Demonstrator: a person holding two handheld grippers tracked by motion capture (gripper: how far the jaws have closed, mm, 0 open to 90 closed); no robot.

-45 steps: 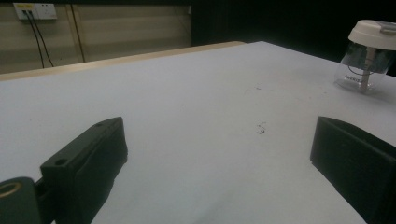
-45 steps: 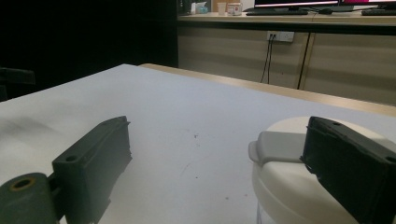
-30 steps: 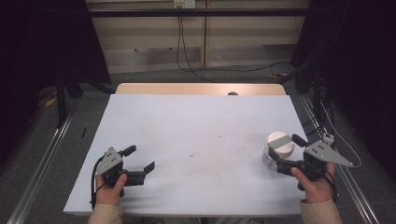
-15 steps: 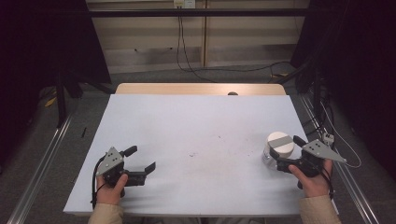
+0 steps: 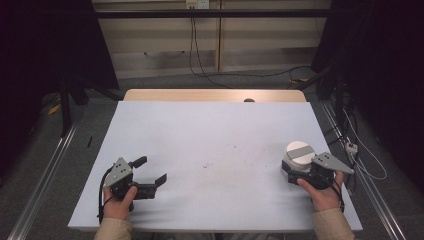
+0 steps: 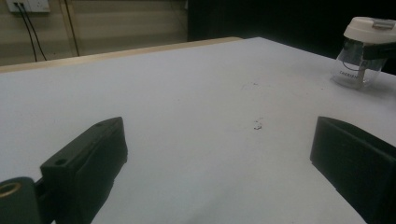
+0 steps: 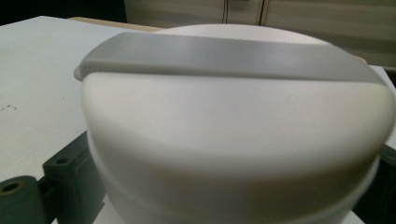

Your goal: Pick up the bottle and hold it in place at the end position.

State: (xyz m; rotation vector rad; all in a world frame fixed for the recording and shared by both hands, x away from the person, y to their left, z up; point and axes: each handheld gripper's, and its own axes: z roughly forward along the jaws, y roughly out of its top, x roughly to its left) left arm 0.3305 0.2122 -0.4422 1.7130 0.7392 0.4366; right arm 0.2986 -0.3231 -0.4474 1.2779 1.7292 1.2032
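A round container with a white lid crossed by a grey strip stands near the right edge of the white table. In the left gripper view its clear body rests on the tabletop, with a black jaw across it just under the lid. My right gripper has the container between its jaws, which have just been closing and lie against its sides; one finger touches it low on the left. My left gripper rests at the front left, open, with bare table between its jaws.
A wooden strip runs along the table's far edge. Metal rails flank the table on the floor, and cables lie to the right. A few small dark specks mark the middle of the tabletop.
My right hand has sunk and shifted slightly left, closer around the container, which has stayed in place. The left hand has not moved.
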